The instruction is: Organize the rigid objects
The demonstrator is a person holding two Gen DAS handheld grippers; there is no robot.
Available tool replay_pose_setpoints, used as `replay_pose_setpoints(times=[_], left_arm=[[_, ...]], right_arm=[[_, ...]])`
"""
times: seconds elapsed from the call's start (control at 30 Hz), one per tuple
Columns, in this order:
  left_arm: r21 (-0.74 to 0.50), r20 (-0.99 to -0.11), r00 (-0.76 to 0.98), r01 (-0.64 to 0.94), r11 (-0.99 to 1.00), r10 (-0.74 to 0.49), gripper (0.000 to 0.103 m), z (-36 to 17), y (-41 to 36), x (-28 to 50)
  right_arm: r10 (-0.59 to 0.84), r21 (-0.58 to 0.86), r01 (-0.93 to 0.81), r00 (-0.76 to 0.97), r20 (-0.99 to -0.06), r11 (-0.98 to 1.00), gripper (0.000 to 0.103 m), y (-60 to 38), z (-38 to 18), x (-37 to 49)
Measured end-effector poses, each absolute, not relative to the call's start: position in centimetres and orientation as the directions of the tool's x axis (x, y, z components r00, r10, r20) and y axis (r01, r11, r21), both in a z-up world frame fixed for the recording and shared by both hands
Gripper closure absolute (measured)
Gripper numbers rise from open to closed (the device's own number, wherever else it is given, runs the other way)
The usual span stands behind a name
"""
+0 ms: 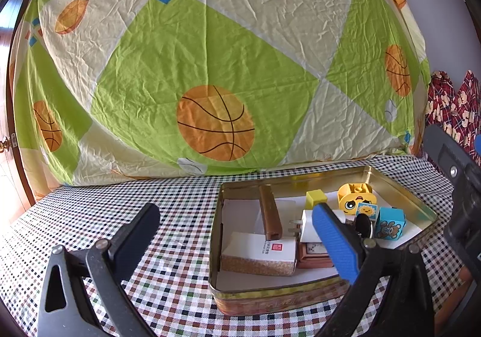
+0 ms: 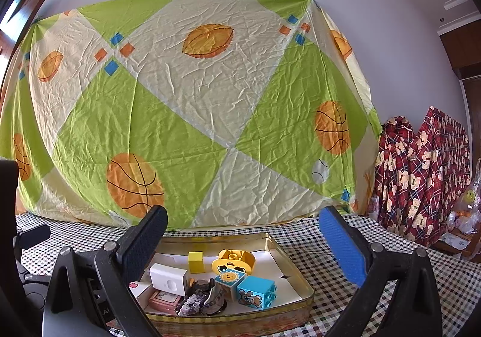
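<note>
Behind the bench (image 1: 168, 217), with its checked cloth, hangs a wrinkled green and cream sheet (image 1: 210, 66) printed with basketballs, and a red patterned cloth (image 2: 421, 174) stands at the far right. On the bench sits an open gold tin (image 1: 418, 204), and the rigid things lie inside it: a brown bar (image 1: 270, 214) leaning upright near the back wall, a white card box (image 1: 261, 253), a white charger plug (image 2: 167, 279), a small yellow cube (image 2: 196, 262), a yellow face block (image 2: 234, 260), a sun-print block (image 2: 229, 278) and a blue bear block (image 2: 256, 292) beside it. The left gripper (image 1: 237, 232) has its jaws spread wide with nothing between them, one black finger over the cloth to the tin's left and the blue-padded finger across the tin, hiding part of the charger plug. The right gripper (image 2: 245, 235) is likewise wide apart and empty, straddling the tin from the near side. Only the left wrist view shows the brown bar and most of the card box; the right wrist view alone shows a pink box (image 2: 165, 301) and a dark crumpled piece (image 2: 204, 298) clearly at the tin's front edge.
</note>
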State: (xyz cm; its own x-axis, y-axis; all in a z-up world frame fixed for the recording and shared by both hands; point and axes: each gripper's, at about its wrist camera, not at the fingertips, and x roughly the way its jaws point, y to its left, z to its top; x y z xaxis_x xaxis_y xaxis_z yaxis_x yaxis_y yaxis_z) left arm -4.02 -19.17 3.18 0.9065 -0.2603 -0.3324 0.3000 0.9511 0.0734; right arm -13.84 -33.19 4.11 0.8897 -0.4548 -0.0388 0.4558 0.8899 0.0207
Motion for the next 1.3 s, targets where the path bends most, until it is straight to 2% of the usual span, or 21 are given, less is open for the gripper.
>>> replay_pose_setpoints(times=[1.3], left_arm=[[0.086, -0.352, 0.901, 0.3, 0.95, -0.253, 0.0, 3.1, -19.32, -3.73]], right_arm=[[-0.467, 0.028, 0.468, 0.883, -0.05, 0.883, 0.001, -33.38, 3.93, -13.84]])
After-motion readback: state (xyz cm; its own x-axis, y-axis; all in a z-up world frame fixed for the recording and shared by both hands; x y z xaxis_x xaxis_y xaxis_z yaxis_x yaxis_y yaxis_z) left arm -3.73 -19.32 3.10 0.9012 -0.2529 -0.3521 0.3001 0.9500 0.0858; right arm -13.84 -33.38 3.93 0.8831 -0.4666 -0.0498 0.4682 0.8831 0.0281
